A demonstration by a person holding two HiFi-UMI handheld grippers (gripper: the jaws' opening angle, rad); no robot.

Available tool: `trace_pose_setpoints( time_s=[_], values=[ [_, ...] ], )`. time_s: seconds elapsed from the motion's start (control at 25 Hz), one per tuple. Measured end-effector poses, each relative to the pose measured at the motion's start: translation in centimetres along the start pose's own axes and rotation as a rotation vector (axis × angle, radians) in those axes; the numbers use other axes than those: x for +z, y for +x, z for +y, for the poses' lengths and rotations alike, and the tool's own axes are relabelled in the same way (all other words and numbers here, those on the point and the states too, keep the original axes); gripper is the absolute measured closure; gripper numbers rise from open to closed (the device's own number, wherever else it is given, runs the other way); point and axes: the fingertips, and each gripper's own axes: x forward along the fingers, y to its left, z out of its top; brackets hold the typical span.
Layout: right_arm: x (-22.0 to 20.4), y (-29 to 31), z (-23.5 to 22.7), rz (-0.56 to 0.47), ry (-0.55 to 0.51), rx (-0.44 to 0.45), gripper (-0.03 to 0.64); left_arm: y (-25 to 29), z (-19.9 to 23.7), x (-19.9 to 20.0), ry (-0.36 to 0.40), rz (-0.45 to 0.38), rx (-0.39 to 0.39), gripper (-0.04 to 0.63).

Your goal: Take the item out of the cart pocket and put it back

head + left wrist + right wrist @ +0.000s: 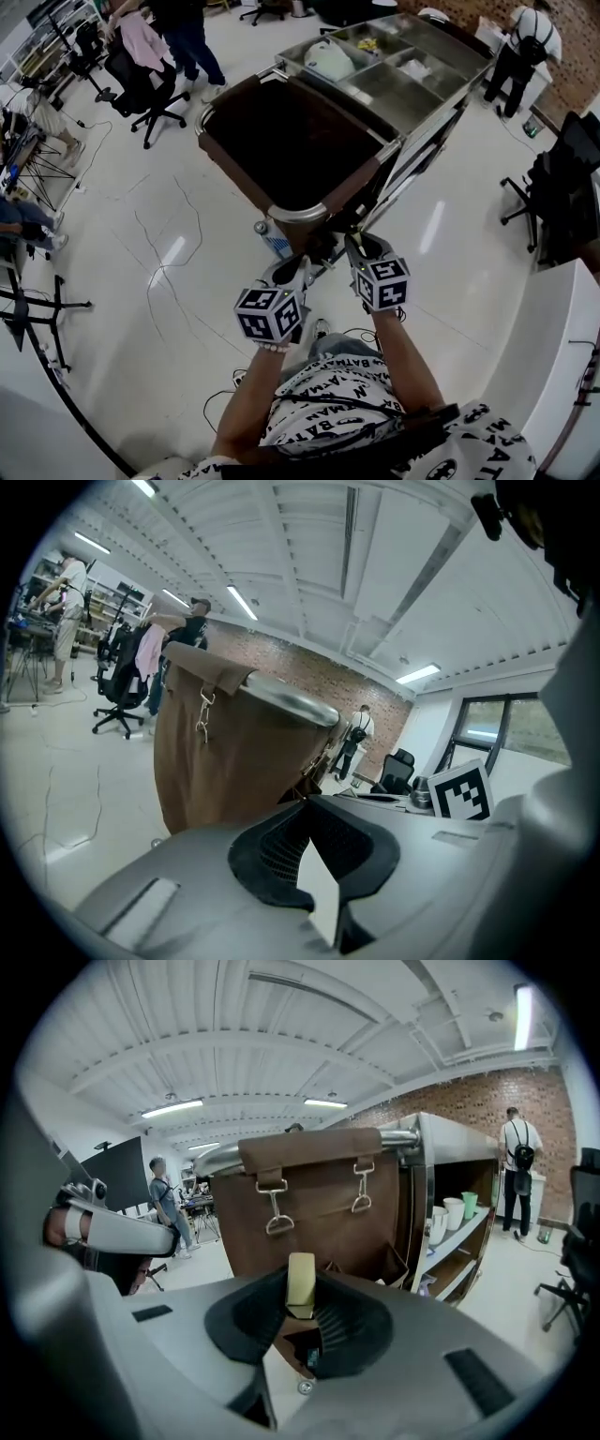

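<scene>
1. Head view: the cart (427, 66) stands on the pale floor (169, 281), and its brown bag (281, 141) hangs open at the end nearest the person. Both tongs are held side by side just short of the bag's near corner. The left tongs (307, 269) sit slightly further from the bag than the right tongs (353, 246). A bottle (271, 234) lies on the floor below the bag's near edge. What the tongs carry cannot be made out from here
2. Left gripper view: the left tongs (305, 803) point towards the bag's (220, 752) side wall, near it but not touching. Their dark pads meet at the tips, with nothing between them. A steel rail (295, 700) runs along the bag's top edge. An office chair (117, 682) stands on the floor well beyond the bag's left side
3. Right gripper view: the right tongs (302, 1305) are clamped on a small pale yellow block (301, 1281). The block stands upright between the pads. It is outside the cart, in front of the lower middle of the bag (319, 1227) and clear of the fabric. Metal clips (274, 1215) hang on straps from the bag's top flap, above the block. To the right of the bag, the cart's open shelves (469, 1237) carry a few cups (457, 1211)
</scene>
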Motion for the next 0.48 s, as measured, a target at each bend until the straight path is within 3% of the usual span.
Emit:
trace_pose_setpoints(
  time_s=[0.48],
  values=[
    [-4.5,5.8,-0.7,0.097,-0.054,0.037,0.540,2.9,2.2,-1.6,-0.027,0.020,0.028,0.595]
  ],
)
